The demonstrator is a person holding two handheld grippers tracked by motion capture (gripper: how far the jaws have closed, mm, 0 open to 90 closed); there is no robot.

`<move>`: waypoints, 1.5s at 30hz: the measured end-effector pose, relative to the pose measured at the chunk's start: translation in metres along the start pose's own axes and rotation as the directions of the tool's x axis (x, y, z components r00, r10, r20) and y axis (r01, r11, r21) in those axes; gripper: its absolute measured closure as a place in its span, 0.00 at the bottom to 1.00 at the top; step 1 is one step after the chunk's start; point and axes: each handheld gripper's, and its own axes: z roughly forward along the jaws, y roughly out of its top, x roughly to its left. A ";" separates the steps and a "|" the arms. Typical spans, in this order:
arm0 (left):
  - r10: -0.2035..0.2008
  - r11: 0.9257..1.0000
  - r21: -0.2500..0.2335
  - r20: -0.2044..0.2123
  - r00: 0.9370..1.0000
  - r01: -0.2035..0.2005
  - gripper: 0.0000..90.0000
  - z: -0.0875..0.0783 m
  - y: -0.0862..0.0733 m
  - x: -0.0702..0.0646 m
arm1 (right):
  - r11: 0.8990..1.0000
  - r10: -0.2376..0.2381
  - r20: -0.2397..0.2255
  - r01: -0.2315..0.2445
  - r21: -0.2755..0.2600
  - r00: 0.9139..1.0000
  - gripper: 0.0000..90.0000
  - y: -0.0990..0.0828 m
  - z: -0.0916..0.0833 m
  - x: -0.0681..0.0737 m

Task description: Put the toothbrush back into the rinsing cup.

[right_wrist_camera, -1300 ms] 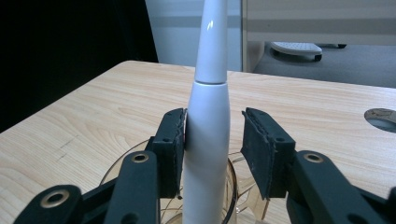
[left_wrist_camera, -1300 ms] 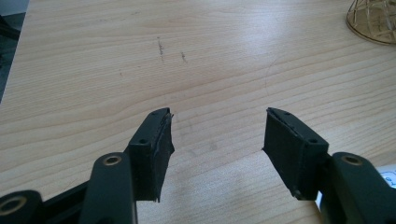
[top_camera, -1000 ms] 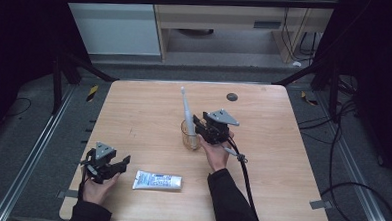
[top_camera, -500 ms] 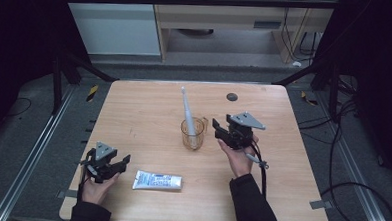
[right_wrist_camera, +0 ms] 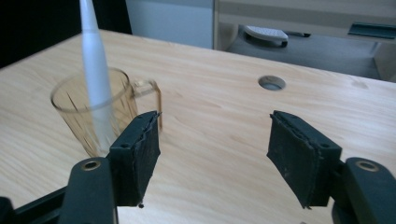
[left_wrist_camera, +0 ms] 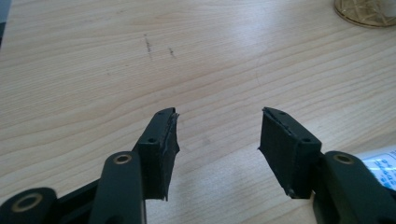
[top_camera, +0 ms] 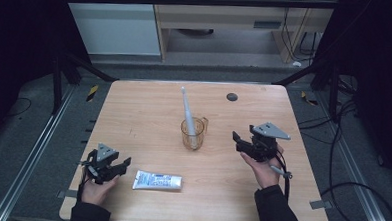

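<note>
right gripper [top_camera: 238, 141] stands to the right of the glass mug [top_camera: 193, 133], well apart from it, jaws just opened wide, nothing between them. the white toothbrush [top_camera: 186, 109] leans upright inside the mug near the middle of the wooden table [top_camera: 149, 113]. left gripper [top_camera: 121, 166] rests at the near left edge, jaws parted and empty though just closing slightly, just beside the toothpaste tube [top_camera: 157, 180] lying flat
</note>
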 end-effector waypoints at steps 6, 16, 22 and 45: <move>0.019 1.000 0.017 0.039 0.999 -0.020 0.63 -0.002 0.001 -0.003 | 0.999 -0.018 0.012 0.018 0.036 1.000 0.35 -0.014 -0.010 -0.012; 0.071 0.996 0.051 0.123 0.990 -0.078 0.82 -0.005 0.005 -0.018 | 0.995 -0.033 0.043 0.029 0.092 0.999 0.35 -0.039 -0.022 -0.025; 0.078 0.994 0.061 0.141 0.987 -0.087 0.91 -0.009 0.004 -0.028 | 0.991 -0.045 0.053 0.038 0.125 0.998 0.37 -0.050 -0.026 -0.031; 0.101 0.978 0.155 0.249 0.963 -0.143 0.99 -0.023 -0.012 -0.062 | 0.984 -0.027 0.081 0.012 0.180 0.996 0.38 -0.072 -0.036 -0.040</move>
